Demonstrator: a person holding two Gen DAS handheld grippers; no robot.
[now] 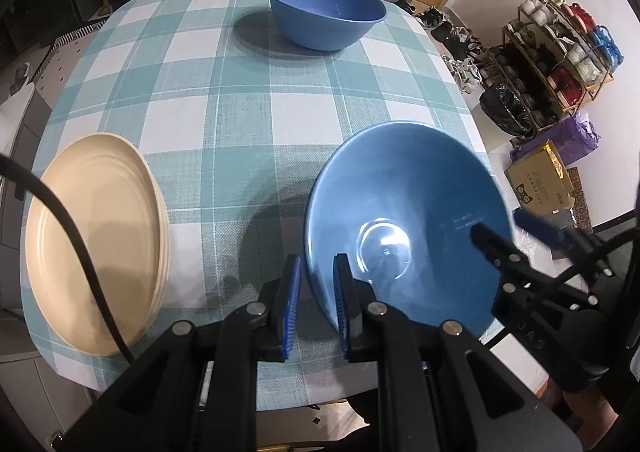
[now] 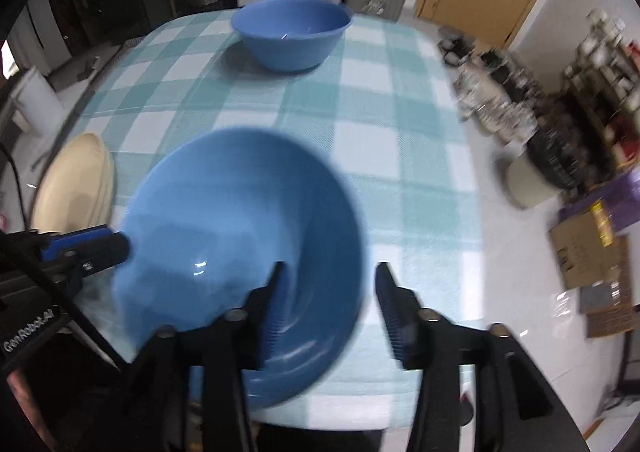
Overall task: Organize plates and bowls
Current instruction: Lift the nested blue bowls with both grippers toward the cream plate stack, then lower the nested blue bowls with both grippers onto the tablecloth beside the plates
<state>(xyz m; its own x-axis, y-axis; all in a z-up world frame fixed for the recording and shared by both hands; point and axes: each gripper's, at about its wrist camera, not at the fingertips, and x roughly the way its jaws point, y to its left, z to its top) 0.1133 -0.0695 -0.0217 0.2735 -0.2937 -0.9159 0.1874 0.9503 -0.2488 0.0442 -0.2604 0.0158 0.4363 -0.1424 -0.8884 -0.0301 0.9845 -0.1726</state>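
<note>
Left wrist view: the left gripper (image 1: 316,292) pinches the near bowl's (image 1: 408,219) rim, one finger inside, one outside. The right gripper (image 2: 328,304) straddles the opposite rim with jaws spread. Far bowl (image 1: 324,9) sits across the table (image 1: 224,123); plates (image 1: 96,240) lie left

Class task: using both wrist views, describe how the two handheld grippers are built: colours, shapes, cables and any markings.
Both the left gripper and right gripper are black linkage frames joined by round silver pivot pins. Their fingers carry ribbed blue pads. A black cable runs beside the left one. White lettering marks the left gripper's body; it is too blurred to read fully.
</note>
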